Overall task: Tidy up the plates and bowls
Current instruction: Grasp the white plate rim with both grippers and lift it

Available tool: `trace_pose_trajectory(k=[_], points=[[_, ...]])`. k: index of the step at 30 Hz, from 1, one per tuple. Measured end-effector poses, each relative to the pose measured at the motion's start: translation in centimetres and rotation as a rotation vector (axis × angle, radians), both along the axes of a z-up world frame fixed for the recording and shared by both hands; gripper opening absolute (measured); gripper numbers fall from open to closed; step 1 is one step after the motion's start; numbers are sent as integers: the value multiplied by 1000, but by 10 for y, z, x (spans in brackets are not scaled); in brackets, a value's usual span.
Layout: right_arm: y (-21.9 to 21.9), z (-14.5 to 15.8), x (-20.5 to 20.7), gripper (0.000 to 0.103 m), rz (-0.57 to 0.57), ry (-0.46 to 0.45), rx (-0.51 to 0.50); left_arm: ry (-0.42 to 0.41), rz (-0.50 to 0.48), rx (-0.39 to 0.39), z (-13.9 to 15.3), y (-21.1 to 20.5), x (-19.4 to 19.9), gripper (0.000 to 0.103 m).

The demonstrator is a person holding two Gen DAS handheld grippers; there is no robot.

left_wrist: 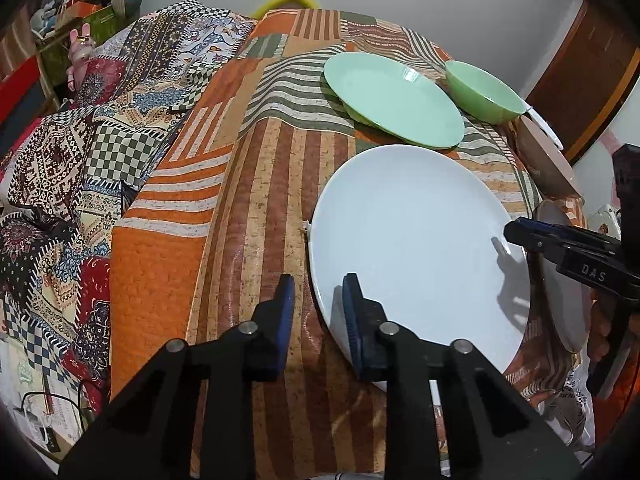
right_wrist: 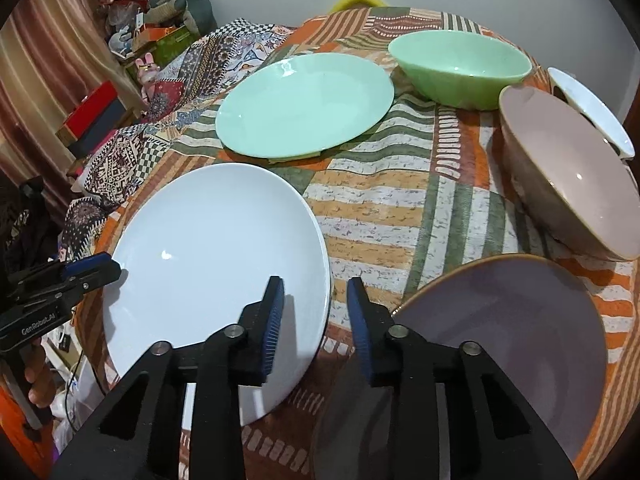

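Note:
A white plate (left_wrist: 416,248) (right_wrist: 216,272) lies on the table near the front. Behind it lie a green plate (left_wrist: 392,98) (right_wrist: 304,104) and a green bowl (left_wrist: 484,90) (right_wrist: 460,68). A pinkish bowl (right_wrist: 572,184) and a small white bowl (right_wrist: 592,108) sit at the right. A lilac plate (right_wrist: 504,344) lies front right. My left gripper (left_wrist: 316,300) is open, straddling the white plate's left rim. My right gripper (right_wrist: 316,308) is open over the gap between the white and lilac plates.
The table has a striped orange-and-green cloth (left_wrist: 240,240). A patterned quilt (left_wrist: 80,152) hangs off the left side. Shelves with boxes and toys (right_wrist: 132,52) stand at the far left. A yellow object (right_wrist: 356,0) sits behind the table.

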State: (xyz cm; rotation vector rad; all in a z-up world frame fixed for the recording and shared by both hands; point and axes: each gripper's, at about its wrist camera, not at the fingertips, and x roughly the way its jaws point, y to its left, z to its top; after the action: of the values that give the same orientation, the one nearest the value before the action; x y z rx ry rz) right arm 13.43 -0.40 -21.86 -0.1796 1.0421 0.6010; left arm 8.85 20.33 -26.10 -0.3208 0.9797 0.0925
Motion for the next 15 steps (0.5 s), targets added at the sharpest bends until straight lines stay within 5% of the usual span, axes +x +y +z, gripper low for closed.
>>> trace_pose_trajectory(k=[15], points=[[4,-5,5,26,27,43,-6,10,-18,-67,-10,-1,6,20]])
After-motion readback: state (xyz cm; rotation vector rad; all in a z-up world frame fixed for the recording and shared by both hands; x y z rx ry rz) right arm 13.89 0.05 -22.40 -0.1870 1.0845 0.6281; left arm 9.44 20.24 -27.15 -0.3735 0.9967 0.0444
